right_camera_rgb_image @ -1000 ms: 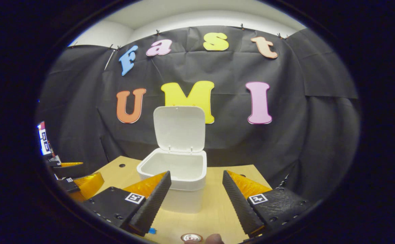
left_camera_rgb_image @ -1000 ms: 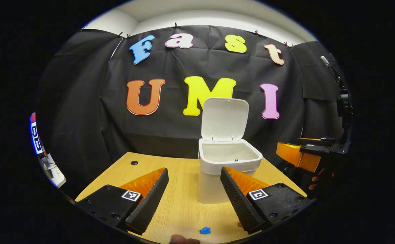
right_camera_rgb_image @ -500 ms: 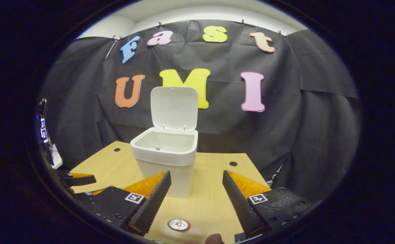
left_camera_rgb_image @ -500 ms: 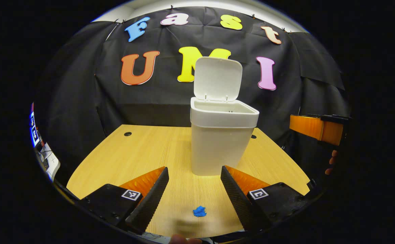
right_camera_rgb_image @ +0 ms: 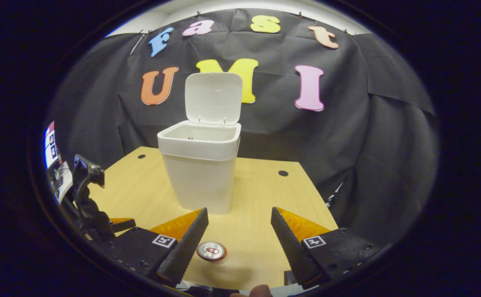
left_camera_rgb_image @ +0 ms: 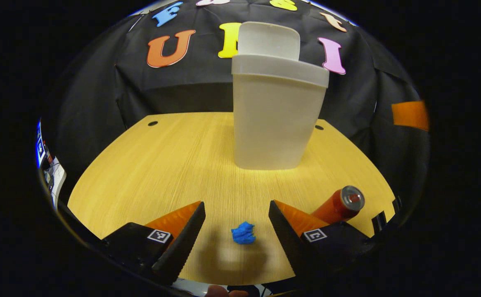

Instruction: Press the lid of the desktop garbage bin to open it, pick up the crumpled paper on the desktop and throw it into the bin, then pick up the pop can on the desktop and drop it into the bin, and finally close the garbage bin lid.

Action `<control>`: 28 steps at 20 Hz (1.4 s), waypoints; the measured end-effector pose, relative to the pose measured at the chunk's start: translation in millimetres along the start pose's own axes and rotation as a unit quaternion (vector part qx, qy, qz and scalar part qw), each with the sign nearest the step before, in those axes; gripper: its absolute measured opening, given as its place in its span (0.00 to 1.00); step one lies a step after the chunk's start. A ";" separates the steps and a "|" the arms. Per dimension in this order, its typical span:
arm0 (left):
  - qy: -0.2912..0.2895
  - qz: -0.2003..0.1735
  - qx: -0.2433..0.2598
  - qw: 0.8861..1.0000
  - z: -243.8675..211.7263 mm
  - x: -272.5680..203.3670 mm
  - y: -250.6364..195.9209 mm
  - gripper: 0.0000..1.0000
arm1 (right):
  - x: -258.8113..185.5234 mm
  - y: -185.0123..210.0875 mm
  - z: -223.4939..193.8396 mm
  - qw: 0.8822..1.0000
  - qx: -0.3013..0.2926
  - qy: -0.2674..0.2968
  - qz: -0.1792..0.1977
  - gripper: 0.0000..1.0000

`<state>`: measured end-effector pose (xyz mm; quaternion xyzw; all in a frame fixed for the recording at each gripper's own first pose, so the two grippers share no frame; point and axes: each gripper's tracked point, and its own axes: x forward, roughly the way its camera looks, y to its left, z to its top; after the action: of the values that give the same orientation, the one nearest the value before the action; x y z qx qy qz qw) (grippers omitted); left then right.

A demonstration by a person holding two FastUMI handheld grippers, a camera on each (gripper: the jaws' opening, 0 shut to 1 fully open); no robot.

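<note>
The left gripper (left_camera_rgb_image: 237,225) hangs with its jaws apart around the blue paper (left_camera_rgb_image: 243,233) on the desk (left_camera_rgb_image: 174,156), empty; closing too high would miss so small a wad. The right gripper (right_camera_rgb_image: 239,233), jaws apart and empty, could knock over the can (right_camera_rgb_image: 211,251). Both have dropped toward the desk since a second ago; the bin (right_camera_rgb_image: 201,165) stands open

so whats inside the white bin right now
The bin stands open, lid up. The right gripper view shows only bare upper inner wall; the bottom is hidden by the rim.
</note>
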<state>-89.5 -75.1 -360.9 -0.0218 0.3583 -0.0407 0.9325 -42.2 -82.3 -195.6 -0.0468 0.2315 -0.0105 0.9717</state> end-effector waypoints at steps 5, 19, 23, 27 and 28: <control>0.048 -0.007 -0.003 0.999 -34.3 17.1 -2.6 1.00 | -0.3 -1.3 -20.0 1.000 0.000 0.026 -0.005 0.95; 0.085 -0.011 0.006 0.996 -62.2 31.8 4.1 0.67 | -15.3 -4.0 -39.6 0.999 0.014 0.038 -0.022 0.98; 0.084 -0.012 -0.009 0.996 -56.3 31.6 10.9 0.43 | -19.8 3.0 -49.7 0.999 0.014 0.045 -0.017 0.98; 0.067 -0.015 -0.017 0.998 -30.8 26.7 10.8 0.31 | -23.0 7.1 -56.1 0.999 0.017 0.049 -0.012 0.98; 0.061 -0.016 -0.017 0.998 -21.2 24.9 10.6 0.31 | -22.4 10.6 -58.9 0.998 0.018 0.052 -0.008 0.98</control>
<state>-84.7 -67.0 -393.9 -0.0405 0.4145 -0.0508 0.9077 -88.7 -75.8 -238.9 -0.0306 0.2811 -0.0253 0.9589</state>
